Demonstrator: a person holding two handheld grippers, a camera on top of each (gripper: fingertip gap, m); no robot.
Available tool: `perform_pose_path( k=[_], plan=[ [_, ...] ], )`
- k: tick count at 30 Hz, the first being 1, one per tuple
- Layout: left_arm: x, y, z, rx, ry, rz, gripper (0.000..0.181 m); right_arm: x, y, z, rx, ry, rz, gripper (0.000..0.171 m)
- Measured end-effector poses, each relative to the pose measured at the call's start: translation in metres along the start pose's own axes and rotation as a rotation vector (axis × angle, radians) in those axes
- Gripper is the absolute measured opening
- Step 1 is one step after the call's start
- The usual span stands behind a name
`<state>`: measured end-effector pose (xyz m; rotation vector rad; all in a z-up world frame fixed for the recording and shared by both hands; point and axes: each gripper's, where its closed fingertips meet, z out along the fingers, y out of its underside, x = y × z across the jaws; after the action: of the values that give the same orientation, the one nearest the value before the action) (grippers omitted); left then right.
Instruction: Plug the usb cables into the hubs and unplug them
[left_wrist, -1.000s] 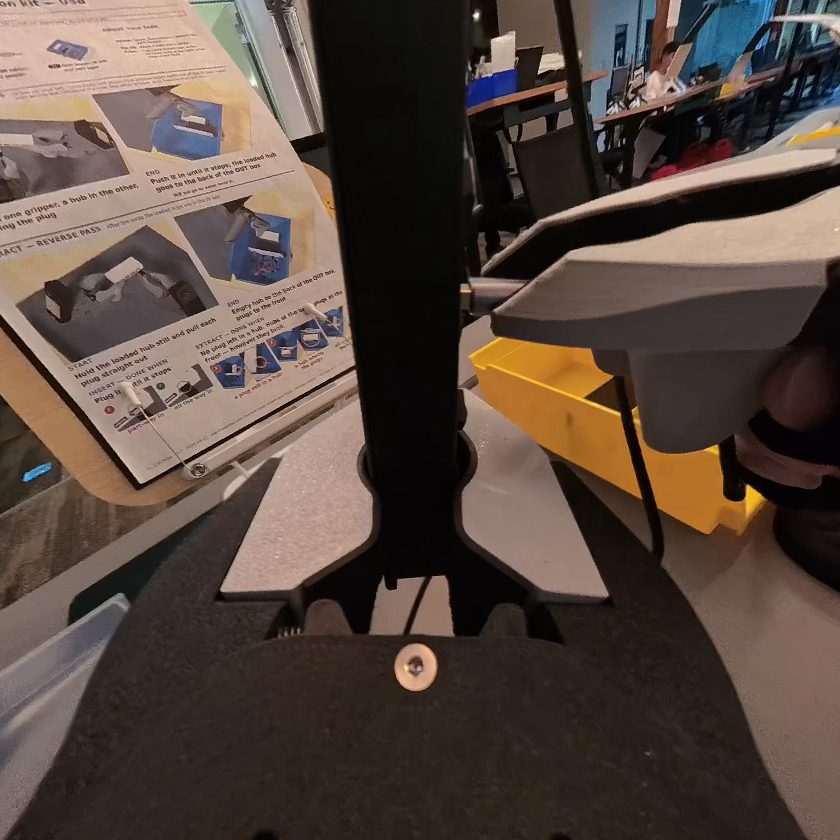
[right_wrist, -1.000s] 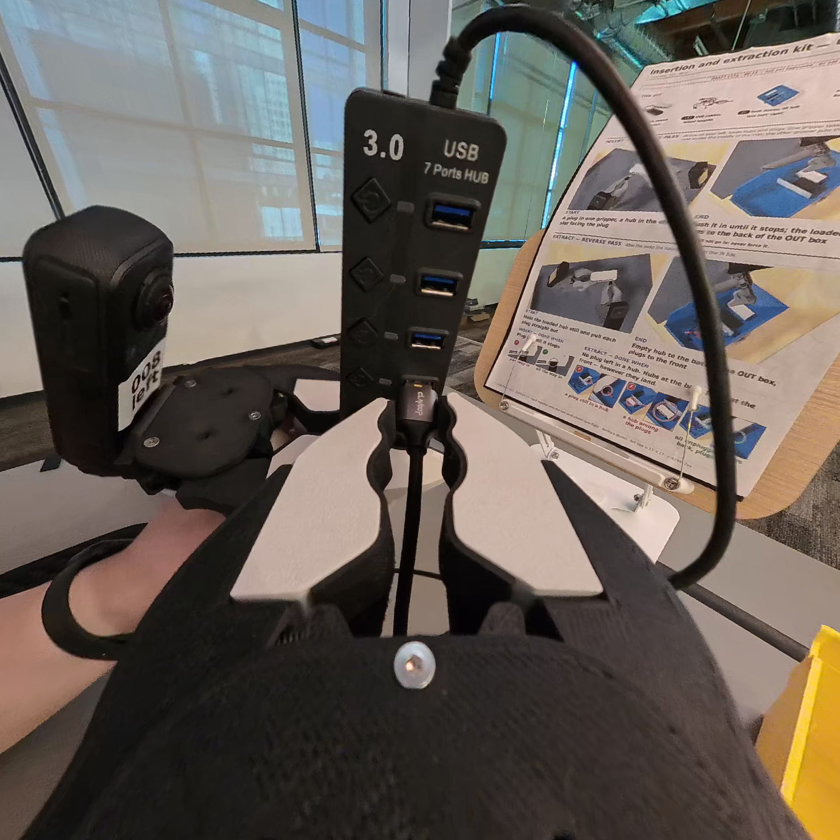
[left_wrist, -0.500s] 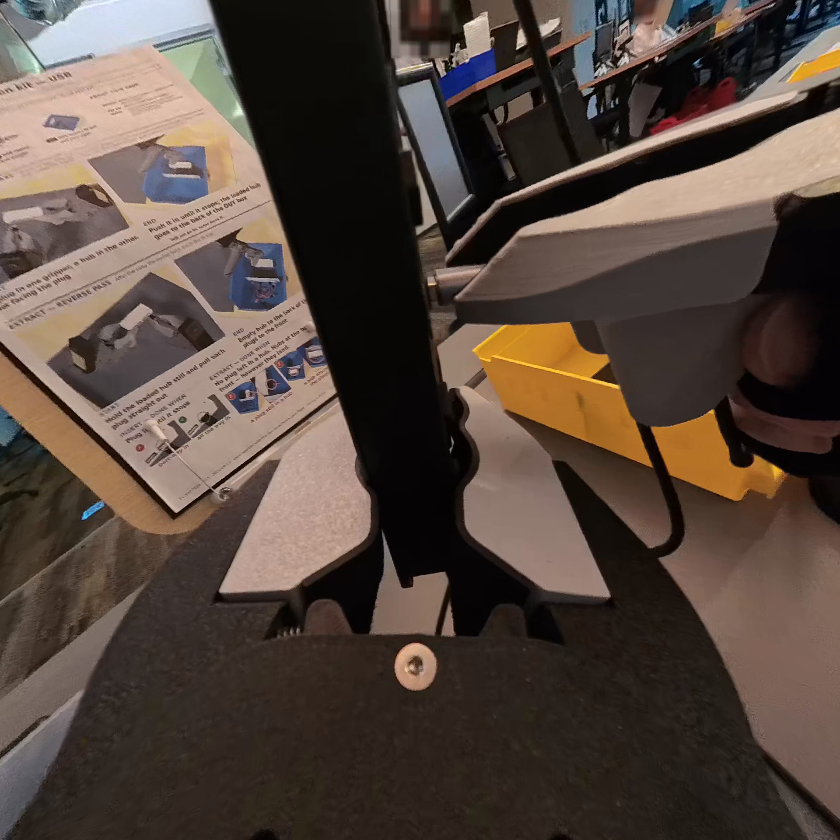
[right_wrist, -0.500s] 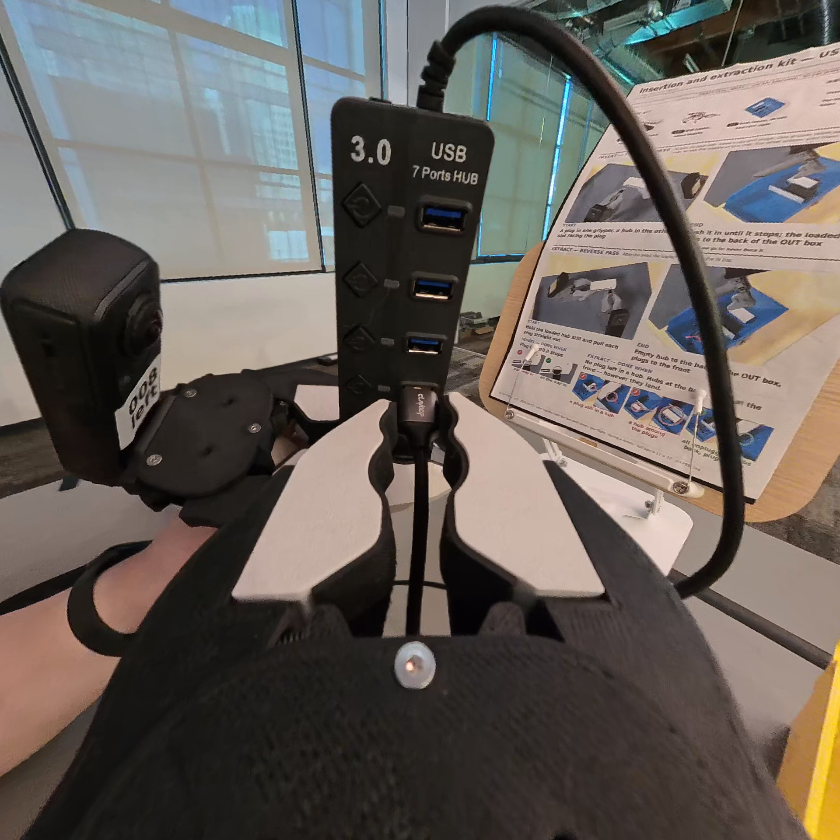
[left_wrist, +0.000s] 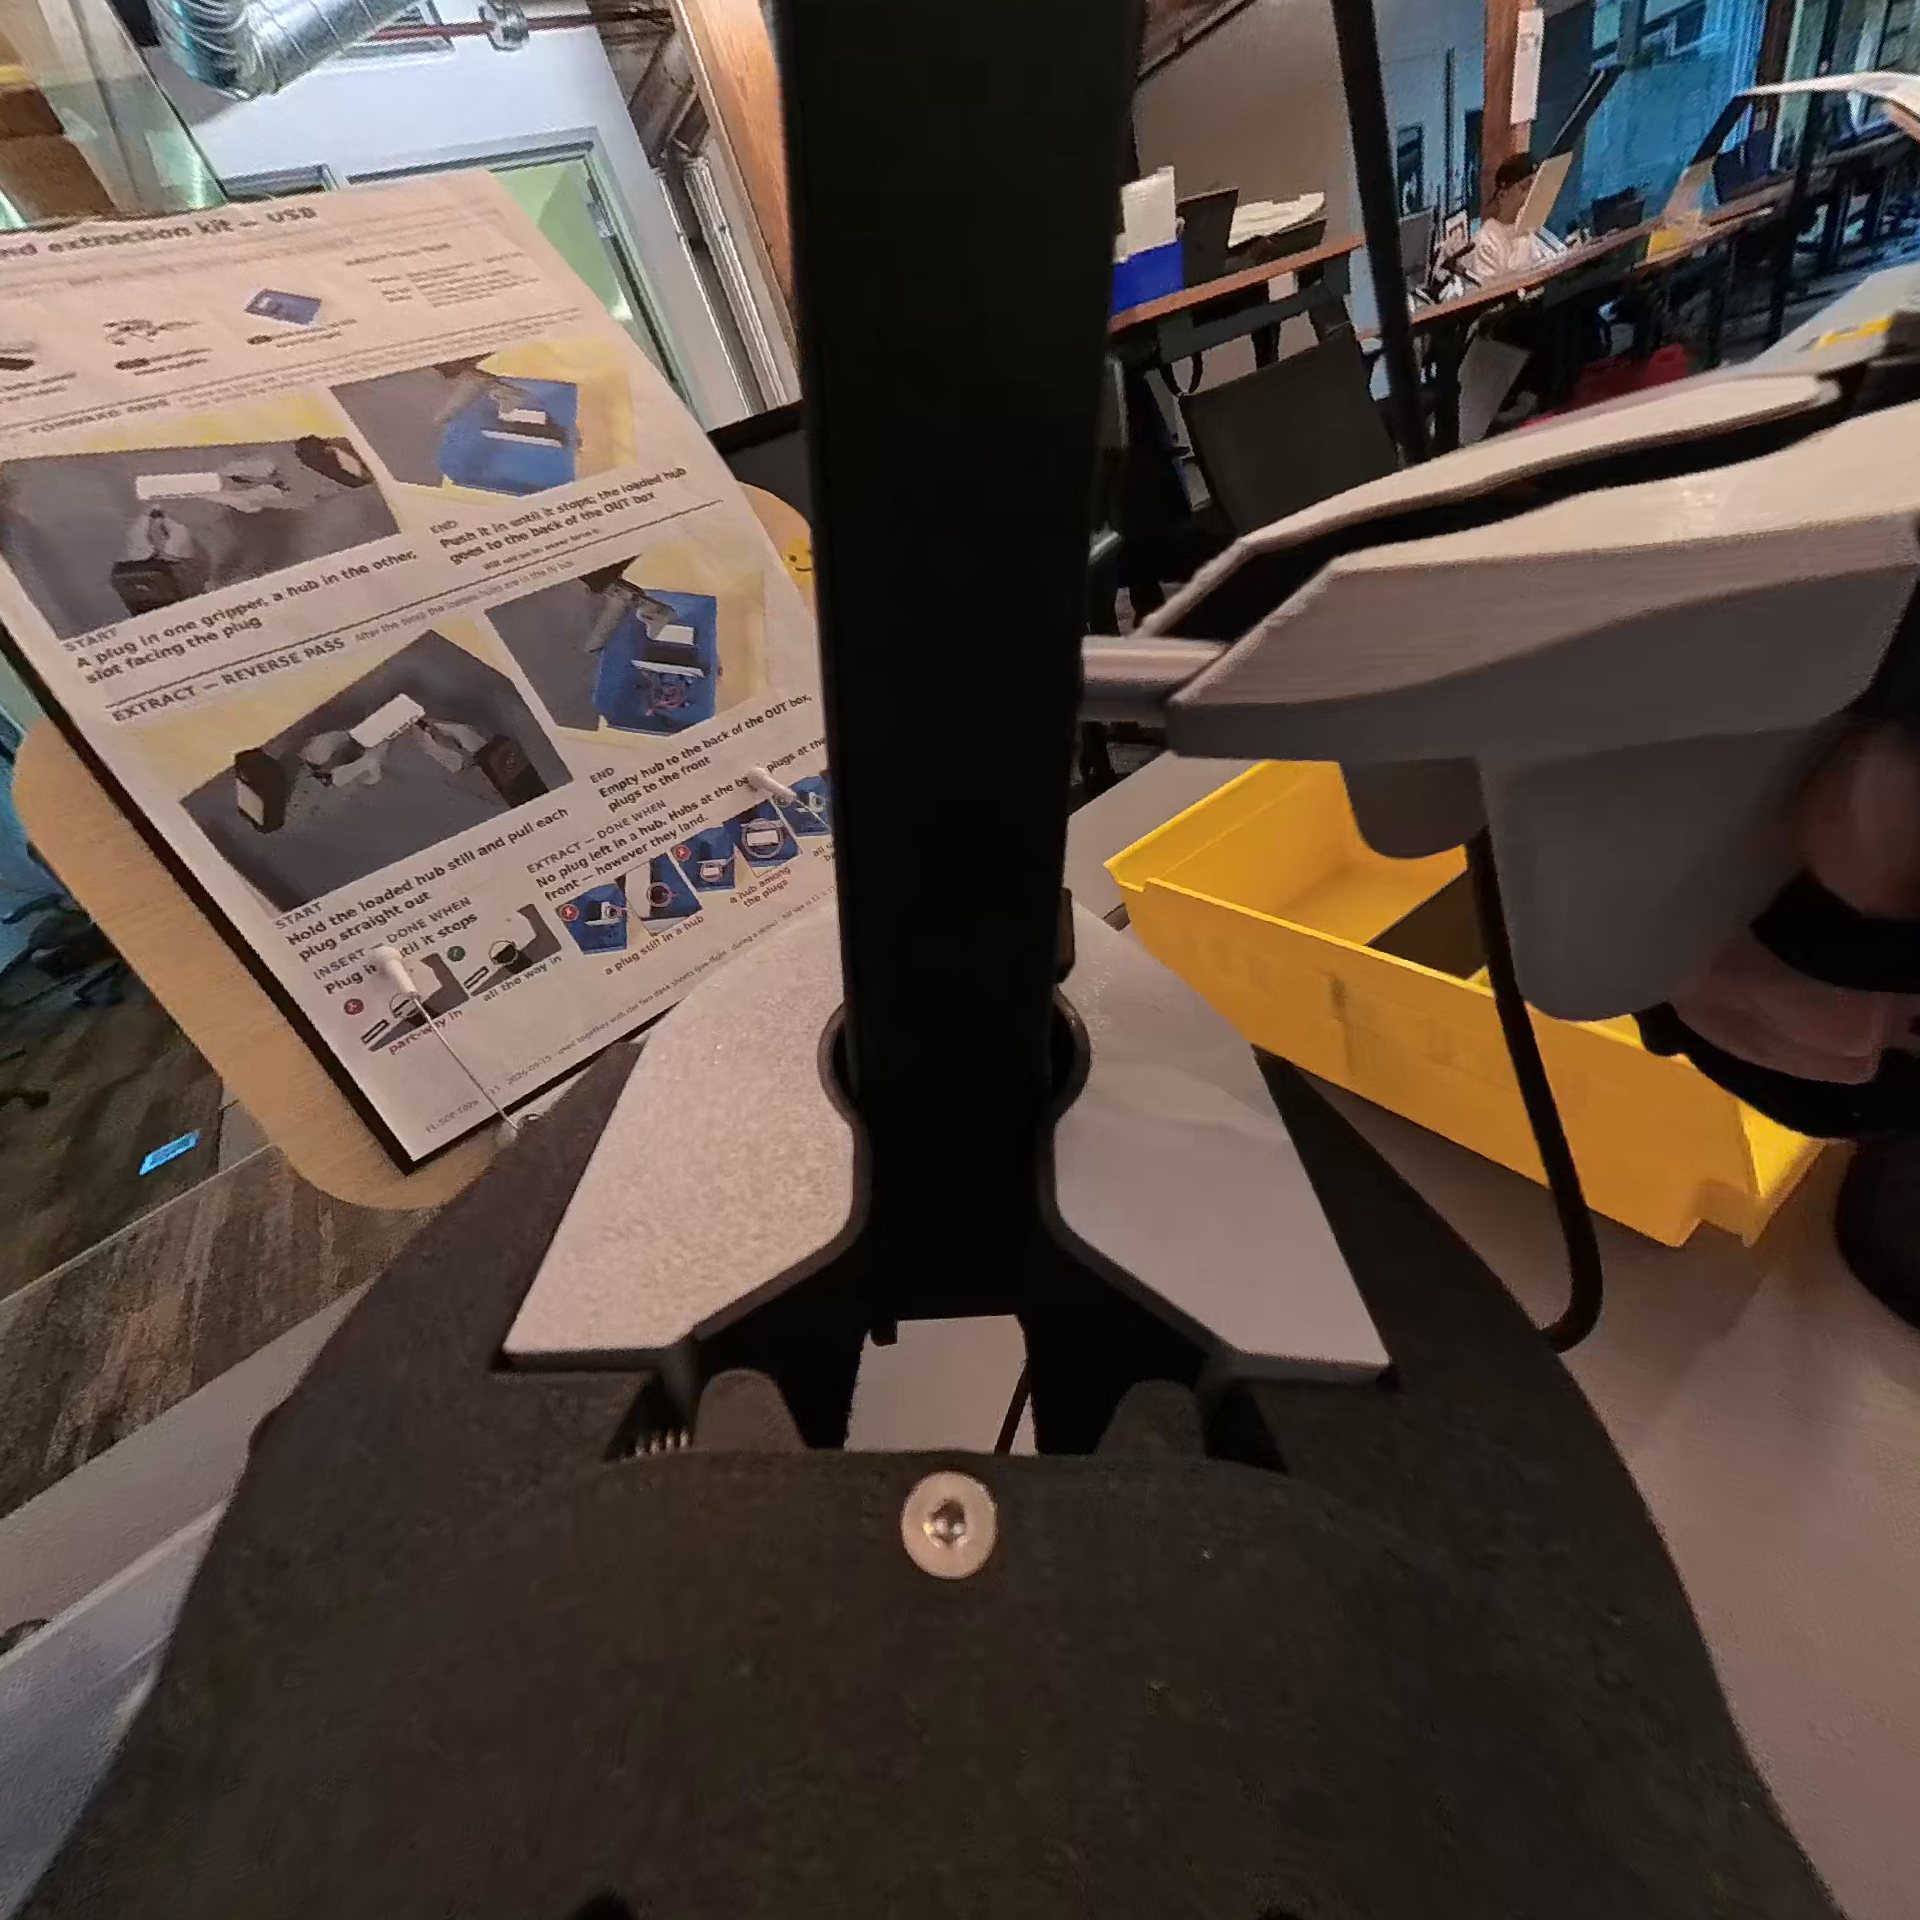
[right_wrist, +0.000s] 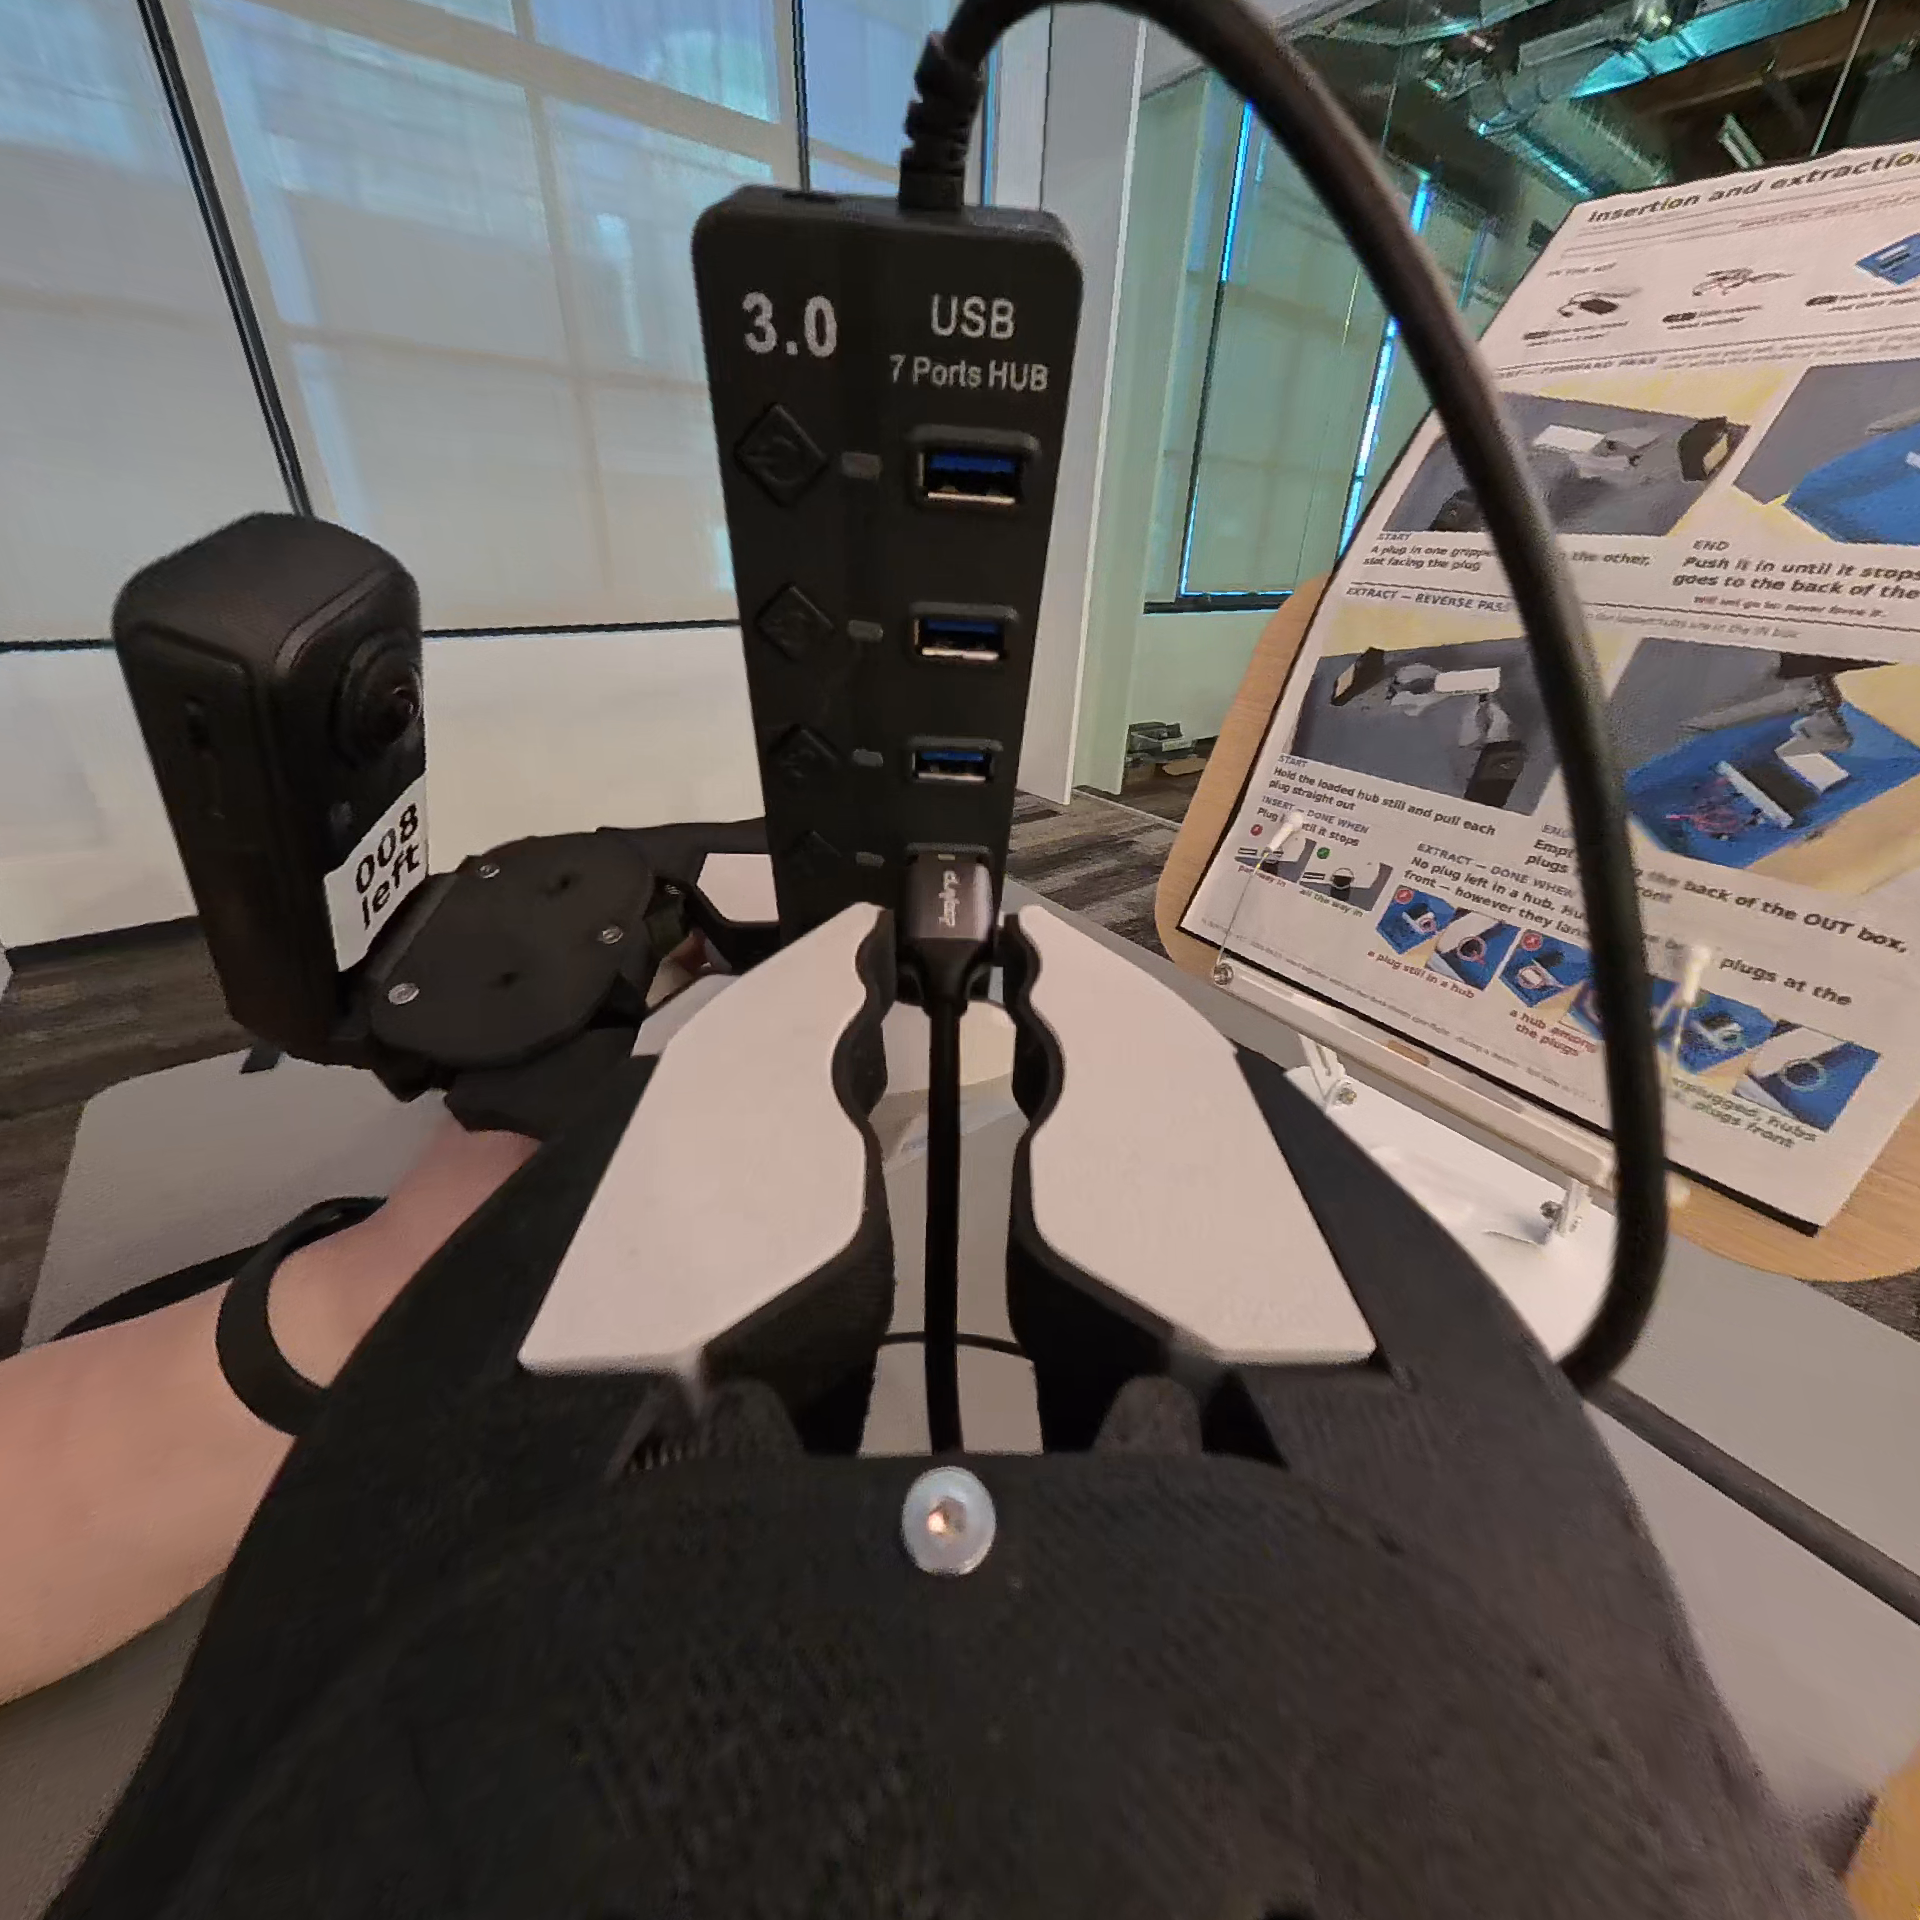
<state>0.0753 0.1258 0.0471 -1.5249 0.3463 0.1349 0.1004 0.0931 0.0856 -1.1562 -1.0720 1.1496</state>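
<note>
In the left wrist view, a sheet of photos and print leans on a rounded wooden board at the far left, its lower corner just behind the left gripper. That gripper's jaws are clamped on the hub, which stands upright as a black bar up the middle and blocks most of what lies behind it. Right of the hub, the right gripper comes in sideways, grey, with a dark plug at its tip touching the hub's edge. Below it a yellow bin sits on the grey table, and a thin black cable hangs in front of the bin and loops low. A hand grips the right gripper's handle at the far right; desks and chairs fill the room behind. In the right wrist view, a forearm with a black strap lies at the left, beside the left gripper's camera block with its white sticker. In the middle the hub shows its face, three blue ports open above a fourth, lowest port that holds the plug. The right gripper's jaws sit close on either side of the plug, nearly together, and whether they press it cannot be told. The plug's cable runs back between the fingers. The hub's own thick cord arcs from its top down across the sheet at the right, hiding part of it.
</note>
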Motion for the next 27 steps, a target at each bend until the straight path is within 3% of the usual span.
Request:
perform_pose_path(
  k=[13,27],
  plan=[
    [0.005,-0.015,-0.006,0.073,0.099,-0.027,0.03,-0.014,0.002,0.001,-0.046,0.005,-0.157,0.018],
    [-0.005,-0.023,-0.014,0.07,-0.049,0.195,0.028,-0.023,-0.002,-0.001,0.059,0.008,-0.104,0.018]
  ],
)
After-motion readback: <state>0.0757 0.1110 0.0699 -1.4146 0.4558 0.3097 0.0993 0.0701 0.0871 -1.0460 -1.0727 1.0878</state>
